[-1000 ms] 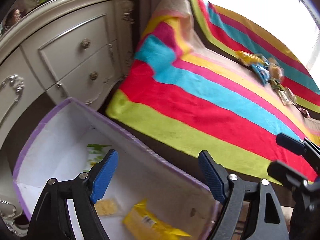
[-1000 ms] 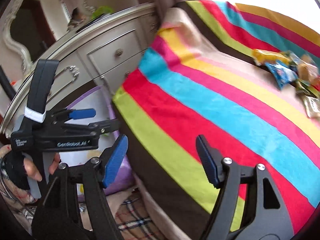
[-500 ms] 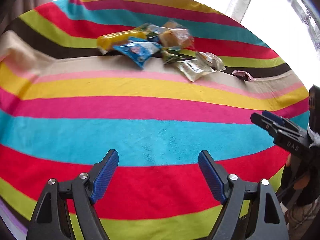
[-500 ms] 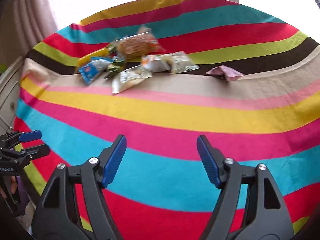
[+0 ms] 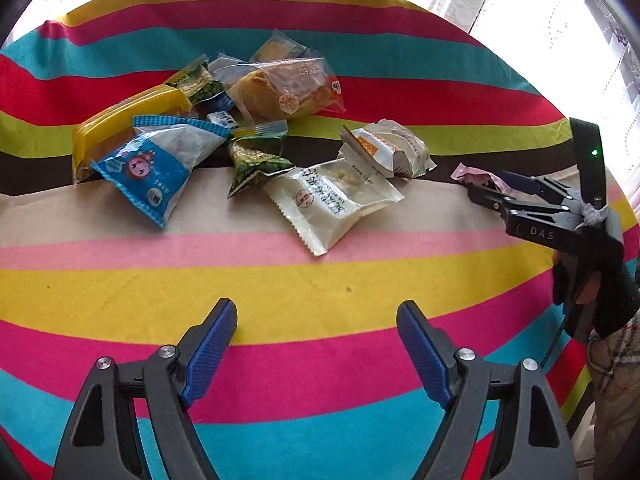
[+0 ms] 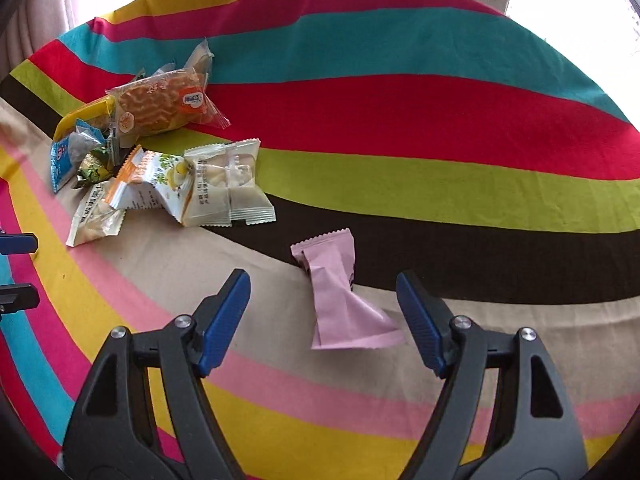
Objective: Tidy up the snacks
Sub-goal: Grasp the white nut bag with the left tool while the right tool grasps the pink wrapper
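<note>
Snacks point(image 5: 256, 136) lie heaped on the striped blanket point(image 5: 280, 292), none collected; left gripper point(image 5: 316, 340) gapes empty, right gripper point(image 6: 322, 312), jaws just widening, straddles the pink packet point(image 6: 340, 292) untouched.

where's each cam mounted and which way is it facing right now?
Left wrist: on the left claw, angled down at the striped blanket and snack pile; own open fingers show, plus the right claw and hand.
Right wrist: on the right claw, angled down at the pink packet lying between its open fingers; the left claw's tips show at the left edge.
Shared: blanket, pile, pink packet.
</note>
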Demonstrator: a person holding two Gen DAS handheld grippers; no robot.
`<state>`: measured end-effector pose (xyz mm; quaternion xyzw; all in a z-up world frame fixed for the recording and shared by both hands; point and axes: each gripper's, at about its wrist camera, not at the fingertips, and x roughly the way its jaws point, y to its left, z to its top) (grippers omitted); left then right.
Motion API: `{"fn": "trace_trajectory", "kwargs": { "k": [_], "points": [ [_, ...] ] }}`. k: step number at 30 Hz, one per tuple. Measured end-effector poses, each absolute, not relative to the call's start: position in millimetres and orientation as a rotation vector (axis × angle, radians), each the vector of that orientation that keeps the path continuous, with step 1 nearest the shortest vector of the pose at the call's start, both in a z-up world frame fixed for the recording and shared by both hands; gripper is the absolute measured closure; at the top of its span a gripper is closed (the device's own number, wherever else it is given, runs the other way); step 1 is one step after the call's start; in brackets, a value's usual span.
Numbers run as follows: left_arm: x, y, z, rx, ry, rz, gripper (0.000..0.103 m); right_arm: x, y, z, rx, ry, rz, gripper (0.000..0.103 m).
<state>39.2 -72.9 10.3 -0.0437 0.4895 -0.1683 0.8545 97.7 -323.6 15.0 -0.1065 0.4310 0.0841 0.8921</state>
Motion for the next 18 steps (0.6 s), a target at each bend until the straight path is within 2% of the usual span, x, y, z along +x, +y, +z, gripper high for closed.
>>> {"fn": "trace_trajectory", "kwargs": {
  "k": [2, 3, 4, 10, 15, 17, 18],
  "points": [
    [49.5, -81.2, 10.7, -0.091, 1.023, -0.38, 0.02, 98.2, -329.1, 8.1, -0.176, 0.905, 0.193, 0.029],
    [55.7, -86.7, 11.0, -0.074, 1.017, -0.395, 0.02, 95.4, -332.5, 7.7, -0.144, 0.898, 0.207, 0.054],
    [61.7, -92.6, 11.9, -0.052, 1.008, -0.415, 0.02, 91.5, -335.7, 8.1, -0.119, 0.888, 0.205, 0.061],
    [91.7, -130.3, 32.3, 0.233, 0.898, -0.589, 0.019, 47.0, -335.9, 8.0, -0.063, 0.872, 0.166, 0.062],
    [122.6, -146.5, 6.2, 0.433, 1.029, -0.696, 0.021, 10.9, -336.4, 11.7, 0.094, 0.848, 0.185, 0.061],
    [123.9, -139.2, 7.3, 0.423, 1.015, -0.734, 0.029, 1.6, -334.2, 12.7, 0.124, 0.842, 0.197, 0.061],
    [122.9, -134.6, 10.4, 0.413, 1.012, -0.727, 0.049, -2.3, -332.5, 13.6, 0.13, 0.837, 0.202, 0.061]
  ]
}}
